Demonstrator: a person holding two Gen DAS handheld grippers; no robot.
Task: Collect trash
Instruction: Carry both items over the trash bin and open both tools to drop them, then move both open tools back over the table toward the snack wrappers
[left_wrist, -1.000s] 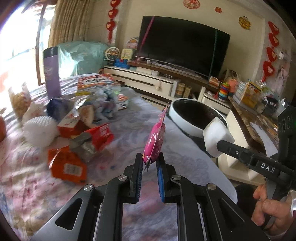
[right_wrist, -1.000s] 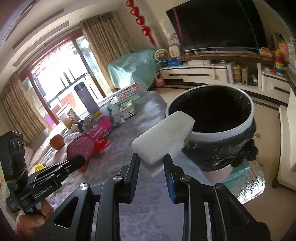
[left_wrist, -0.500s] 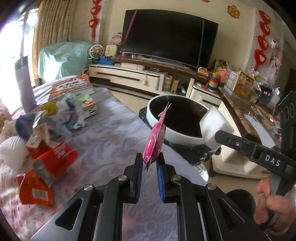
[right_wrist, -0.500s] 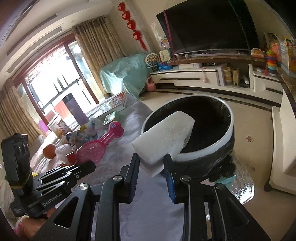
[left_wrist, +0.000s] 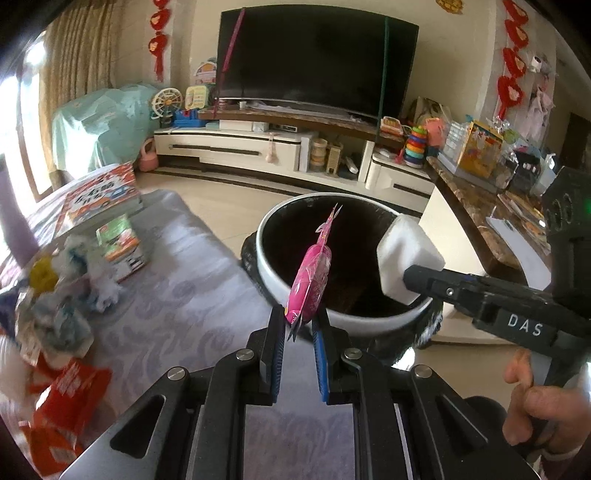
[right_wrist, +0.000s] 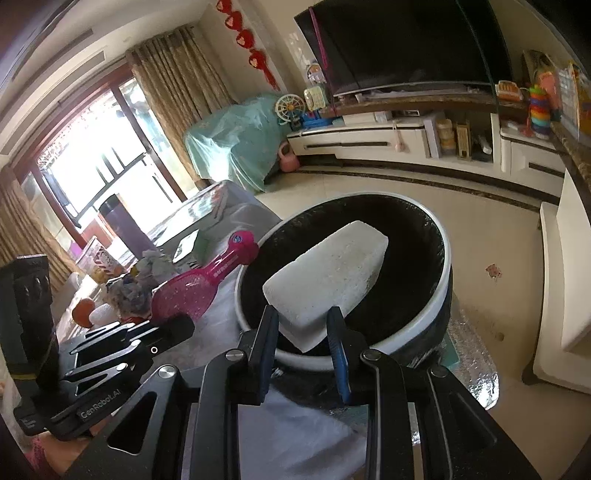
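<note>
I'm pinching a pink wrapper (left_wrist: 310, 284) in my nearly closed left gripper (left_wrist: 298, 325) and clamping a white foam block (right_wrist: 328, 280) in my right gripper (right_wrist: 303, 328), both hanging over the bin (right_wrist: 439, 295).

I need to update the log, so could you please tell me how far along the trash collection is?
Nothing visibly lies in the bin yet; its inside is too dark to tell. In hand: the left tool grips a pink wrapper and the right tool a white foam block, both over the bin's mouth. Left: red wrappers and crumpled paper on the table.
</note>
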